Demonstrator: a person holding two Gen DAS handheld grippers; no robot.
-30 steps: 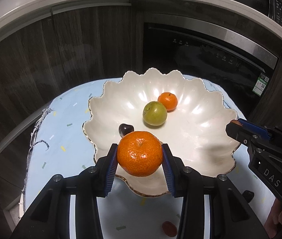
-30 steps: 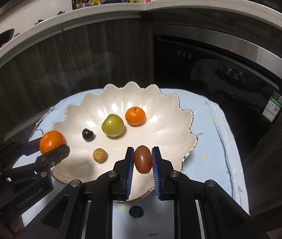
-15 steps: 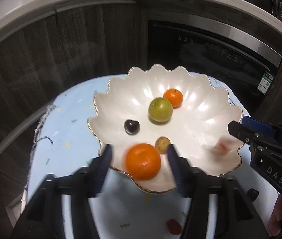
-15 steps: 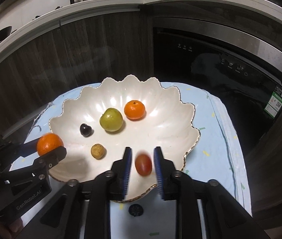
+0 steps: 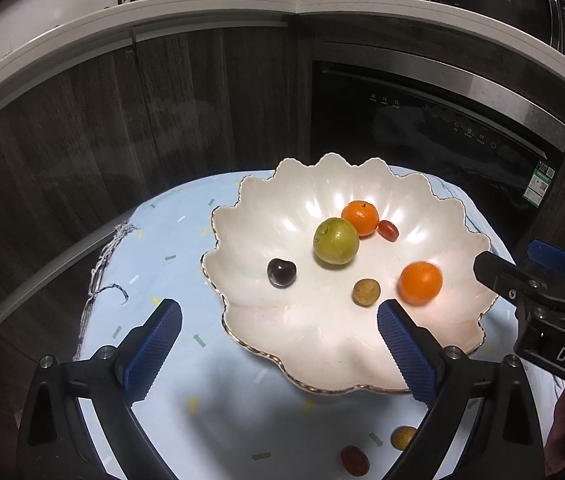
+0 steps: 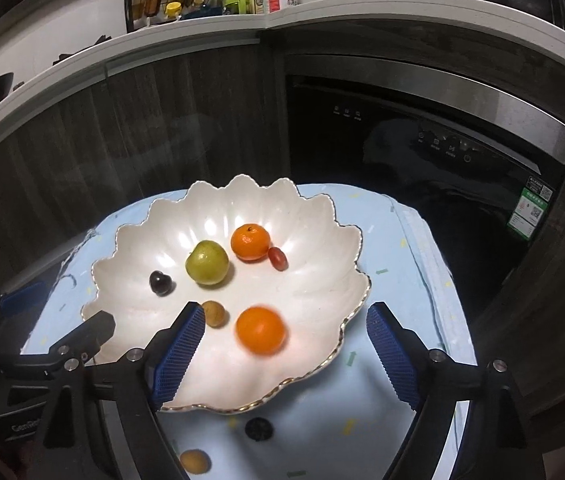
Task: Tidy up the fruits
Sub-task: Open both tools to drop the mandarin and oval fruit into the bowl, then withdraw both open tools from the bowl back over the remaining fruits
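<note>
A white scalloped plate point(image 5: 282, 192) point(image 6: 322, 216) holds a green fruit point(image 5: 336, 241) point(image 6: 206, 262), a still mandarin point(image 5: 360, 218) point(image 6: 250, 242) with a small red tomato point(image 5: 388, 230) point(image 6: 277, 259) beside it, a dark cherry point(image 5: 281, 272) point(image 6: 161, 282), a small brown fruit point(image 5: 366, 291) point(image 6: 214, 313) and a blurred second mandarin point(image 5: 420, 283) point(image 6: 260, 331). My left gripper point(image 5: 278, 352) hangs over the plate's near rim, jaws opening, nothing between them. My right gripper point(image 6: 286, 356) is likewise opening over the near rim, with nothing pressed by its pads.
The plate sits on a pale blue cloth point(image 5: 154, 248) over a small table. On the cloth near me lie a red fruit point(image 5: 354, 460), a brownish-yellow fruit point(image 5: 403, 437) point(image 6: 194, 461) and a dark fruit point(image 6: 258, 429). Dark cabinets and an appliance front point(image 5: 422, 132) stand behind.
Both grippers opened and let go: the mandarin fell from the left one and rolled right across the plate, and the red tomato left the right one and came to rest by the far mandarin.
</note>
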